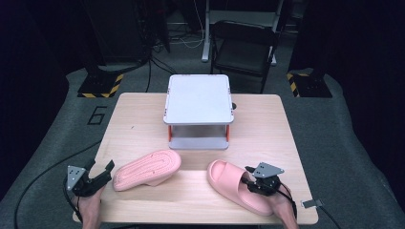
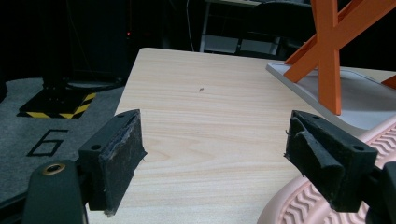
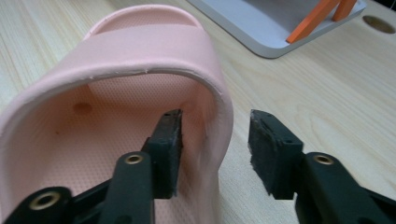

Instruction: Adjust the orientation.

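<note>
The right tongs (image 3: 215, 151) are reaching into the upright pink slide (image 1: 239, 186), the one that sits on its sole. One jaw is inside the shoe, under the strap (image 3: 154, 56). The other jaw is outside it. The strap's side wall sits between the two jaws. The inner jaw looks very close to the wall, but the outer jaw has a gap beside it, so the tongs are not pinching yet. They are part way open.

The left tongs (image 2: 215, 154) are wide open and hold nothing. The other slide (image 1: 148, 169) lies upside down, with its ridged sole up, just beside their right jaw.

The small white rack (image 1: 198, 100) with orange legs stands well ahead of both tongs, across the table (image 1: 143, 114).

I think the step now is grabbing the upright slide by its strap. Next, the right jaws need to squeeze until both pads press on the wall. The strap is soft and bendy, so the pinch should be firm before lifting. After that the slide probably goes to the rack.
</note>
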`<state>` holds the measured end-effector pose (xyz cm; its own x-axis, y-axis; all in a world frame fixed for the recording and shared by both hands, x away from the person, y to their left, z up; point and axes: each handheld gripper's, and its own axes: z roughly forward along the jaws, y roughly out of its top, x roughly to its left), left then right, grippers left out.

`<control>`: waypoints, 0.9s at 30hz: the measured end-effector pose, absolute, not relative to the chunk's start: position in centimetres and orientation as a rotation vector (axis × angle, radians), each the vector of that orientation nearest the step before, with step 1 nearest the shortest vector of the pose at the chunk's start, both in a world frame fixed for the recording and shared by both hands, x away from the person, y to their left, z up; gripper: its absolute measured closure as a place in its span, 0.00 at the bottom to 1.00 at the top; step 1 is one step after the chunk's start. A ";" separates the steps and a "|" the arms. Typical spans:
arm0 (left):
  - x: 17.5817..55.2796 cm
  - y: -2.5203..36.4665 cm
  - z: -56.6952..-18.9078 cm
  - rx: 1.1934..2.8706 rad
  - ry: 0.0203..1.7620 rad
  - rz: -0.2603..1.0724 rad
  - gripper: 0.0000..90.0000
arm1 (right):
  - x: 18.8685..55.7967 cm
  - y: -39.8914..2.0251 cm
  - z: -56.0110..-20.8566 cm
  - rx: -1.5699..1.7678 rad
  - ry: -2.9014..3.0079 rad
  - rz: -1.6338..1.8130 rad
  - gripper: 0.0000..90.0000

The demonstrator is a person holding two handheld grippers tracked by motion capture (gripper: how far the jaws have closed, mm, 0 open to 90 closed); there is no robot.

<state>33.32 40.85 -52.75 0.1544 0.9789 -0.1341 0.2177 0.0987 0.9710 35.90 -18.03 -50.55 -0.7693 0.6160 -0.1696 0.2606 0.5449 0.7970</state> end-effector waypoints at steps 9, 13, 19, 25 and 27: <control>33.3 40.8 -52.7 1.353 1.283 0.897 0.21 | 36.0 -17.8 -50.6 0.686 2.386 1.097 0.85; 33.3 40.7 -52.8 1.348 1.281 0.897 0.21 | 36.1 -17.9 -50.5 0.686 2.387 1.112 0.88; 33.3 40.8 -52.7 1.362 1.275 0.890 0.23 | 35.8 -17.9 -50.4 0.729 2.375 1.118 0.90; 33.3 40.8 -52.7 1.360 1.280 0.885 0.23 | 35.8 -18.2 -50.3 0.800 2.352 1.138 0.91; 33.4 40.8 -52.7 1.362 1.280 0.885 0.23 | 35.8 -18.3 -50.3 0.808 2.344 1.148 0.91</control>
<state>33.35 40.78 -52.73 0.1637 0.9782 -0.1275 0.2256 0.0888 0.9702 35.77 -18.26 -50.29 -0.7500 0.6534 -0.1030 0.3191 0.4938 0.8089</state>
